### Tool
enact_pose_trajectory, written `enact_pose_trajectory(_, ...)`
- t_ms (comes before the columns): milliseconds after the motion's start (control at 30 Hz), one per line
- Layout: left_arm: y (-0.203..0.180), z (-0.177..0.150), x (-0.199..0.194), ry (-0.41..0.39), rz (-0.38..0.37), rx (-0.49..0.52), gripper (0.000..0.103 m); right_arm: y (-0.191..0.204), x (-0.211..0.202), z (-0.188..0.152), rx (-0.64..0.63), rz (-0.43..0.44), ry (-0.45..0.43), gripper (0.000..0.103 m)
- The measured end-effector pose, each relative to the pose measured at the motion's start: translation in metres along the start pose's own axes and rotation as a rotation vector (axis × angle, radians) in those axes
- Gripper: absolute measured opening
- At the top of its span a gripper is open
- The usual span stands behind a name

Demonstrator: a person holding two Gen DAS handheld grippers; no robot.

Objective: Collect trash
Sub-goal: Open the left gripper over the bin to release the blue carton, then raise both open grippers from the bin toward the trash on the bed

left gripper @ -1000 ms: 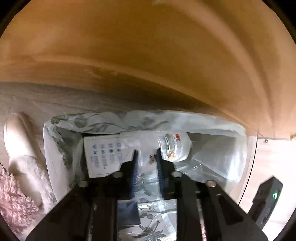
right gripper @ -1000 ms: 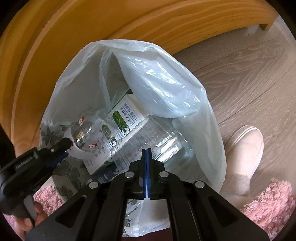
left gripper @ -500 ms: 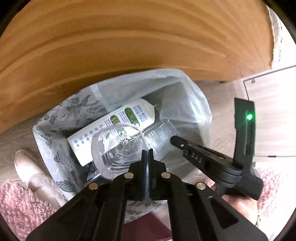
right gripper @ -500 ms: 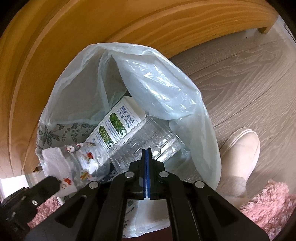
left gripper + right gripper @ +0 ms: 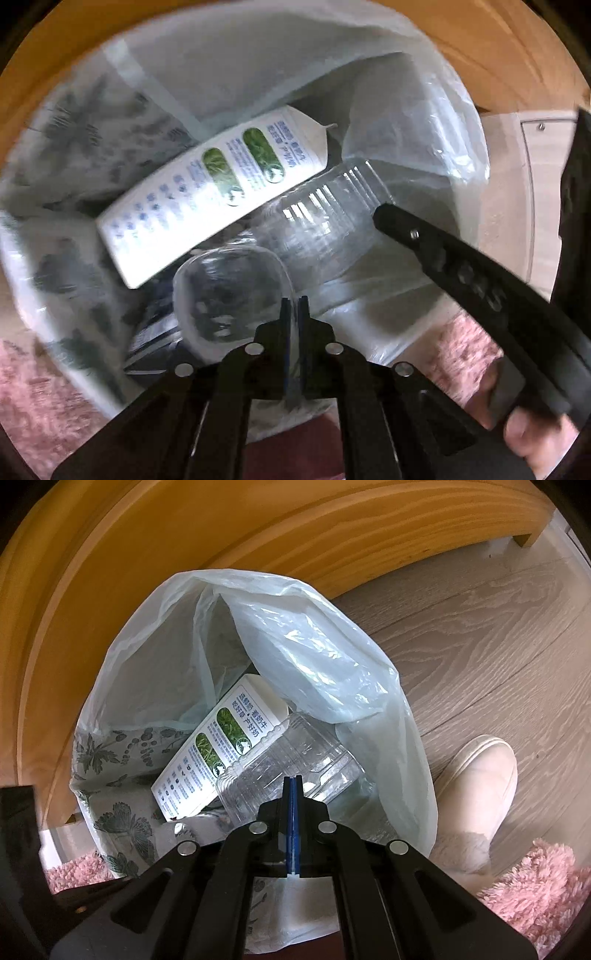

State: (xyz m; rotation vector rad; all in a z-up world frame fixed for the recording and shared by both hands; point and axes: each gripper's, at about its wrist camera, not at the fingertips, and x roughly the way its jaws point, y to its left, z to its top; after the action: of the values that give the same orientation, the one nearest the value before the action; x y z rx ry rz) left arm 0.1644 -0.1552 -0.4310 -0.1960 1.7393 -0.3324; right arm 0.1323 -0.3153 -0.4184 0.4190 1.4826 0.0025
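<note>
Plastic cup (image 5: 231,291), clear, sits in the bag (image 5: 236,55) below the carton (image 5: 218,184), its rim pinched between the left gripper's (image 5: 294,306) pads. The right gripper (image 5: 292,786) is clamped on the bag's near edge, above a clear bottle (image 5: 295,764).

We look down from two small cameras, one on each tool. The left one sits very close above the open trash bag (image 5: 229,59). The right one looks from a bit higher. Both see the milk carton (image 5: 207,188) and clear bottle (image 5: 295,760) inside.
</note>
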Motion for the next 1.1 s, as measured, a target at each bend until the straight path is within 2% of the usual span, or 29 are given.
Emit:
enact_pose_trajectory(33, 0.000, 0.001, 0.003, 0.019, -0.025, -0.003, 0.006, -0.002, 0.000, 0.000, 0.003, 0.006, 0.002, 0.000)
enact_pose_trajectory(100, 0.002, -0.005, 0.000, 0.047, -0.057, 0.005, 0.024, -0.004, -0.001, 0.001, 0.008, 0.017, 0.005, 0.000)
enact_pose_trajectory(133, 0.002, -0.009, -0.005, 0.041, -0.055, 0.012, 0.046, -0.005, -0.001, 0.001, 0.010, 0.020, 0.006, 0.000)
enact_pose_trajectory(167, 0.004, -0.012, -0.012, 0.028, -0.047, 0.019, 0.061, -0.006, -0.001, 0.001, 0.017, 0.028, 0.010, 0.000)
enact_pose_trajectory(267, 0.014, -0.026, -0.043, -0.038, -0.048, 0.010, 0.065, -0.008, -0.001, 0.001, 0.034, 0.051, 0.025, 0.000)
enact_pose_trajectory(367, 0.025, -0.041, -0.077, -0.111, -0.038, -0.012, 0.076, -0.006, -0.005, -0.002, 0.032, 0.067, 0.034, 0.000)
enact_pose_trajectory(500, 0.029, -0.064, -0.130, -0.290, -0.009, 0.026, 0.086, 0.001, -0.022, -0.010, 0.000, 0.057, 0.035, 0.000)
enact_pose_trajectory(533, 0.029, -0.071, -0.143, -0.339, -0.002, 0.040, 0.090, 0.004, -0.031, -0.014, -0.016, 0.053, 0.021, 0.000)
enact_pose_trajectory(633, 0.026, -0.082, -0.178, -0.460, -0.008, 0.055, 0.093, 0.012, -0.052, -0.022, -0.051, 0.047, -0.029, 0.001)
enact_pose_trajectory(667, 0.026, -0.087, -0.186, -0.498, -0.008, 0.058, 0.094, 0.015, -0.063, -0.024, -0.070, 0.047, -0.061, 0.016)
enact_pose_trajectory(700, 0.026, -0.091, -0.192, -0.526, -0.007, 0.059, 0.094, 0.019, -0.076, -0.027, -0.091, 0.047, -0.104, 0.058)
enact_pose_trajectory(733, 0.025, -0.095, -0.201, -0.576, -0.008, 0.062, 0.094, 0.024, -0.088, -0.030, -0.113, 0.047, -0.156, 0.078)
enact_pose_trajectory(767, 0.024, -0.096, -0.208, -0.606, -0.007, 0.067, 0.094, 0.029, -0.097, -0.033, -0.134, 0.044, -0.195, 0.092)
enact_pose_trajectory(933, 0.019, -0.110, -0.249, -0.789, 0.039, 0.098, 0.095, 0.052, -0.157, -0.045, -0.275, 0.045, -0.426, 0.093)
enact_pose_trajectory(1100, 0.019, -0.118, -0.280, -0.908, 0.058, 0.105, 0.095, 0.062, -0.204, -0.059, -0.354, 0.064, -0.619, 0.095)
